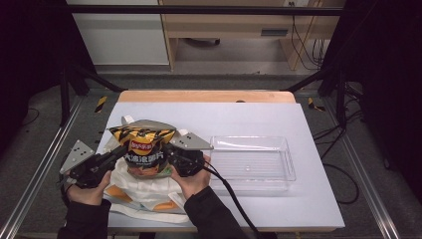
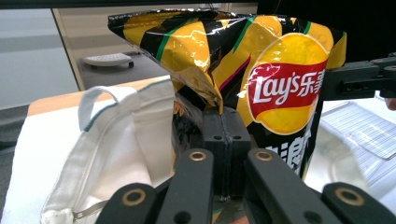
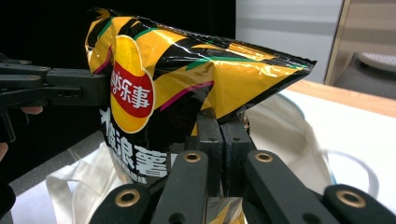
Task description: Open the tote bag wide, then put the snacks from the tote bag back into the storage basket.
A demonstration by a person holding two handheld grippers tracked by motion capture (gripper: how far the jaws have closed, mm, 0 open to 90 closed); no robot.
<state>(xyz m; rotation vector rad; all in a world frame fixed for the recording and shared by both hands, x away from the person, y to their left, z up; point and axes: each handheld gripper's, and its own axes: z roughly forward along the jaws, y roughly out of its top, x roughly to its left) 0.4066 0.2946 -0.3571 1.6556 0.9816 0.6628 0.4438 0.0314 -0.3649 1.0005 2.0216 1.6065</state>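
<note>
A yellow and black Lay's chips bag (image 1: 144,149) stands upright over a white cloth tote bag (image 1: 144,196) at the table's front left. My left gripper (image 1: 118,151) is shut on the bag's left edge, and my right gripper (image 1: 171,152) is shut on its right edge. In the left gripper view the black jaws (image 2: 223,119) pinch the chips bag (image 2: 261,70) low on its side seam, with the tote bag (image 2: 116,140) behind. The right gripper view shows its jaws (image 3: 222,122) closed on the chips bag (image 3: 177,70) in the same way.
A clear plastic tray (image 1: 286,164) lies on the white table sheet to the right of the hands. A wooden table edge (image 1: 206,96) runs along the back. Black frame posts stand at both sides.
</note>
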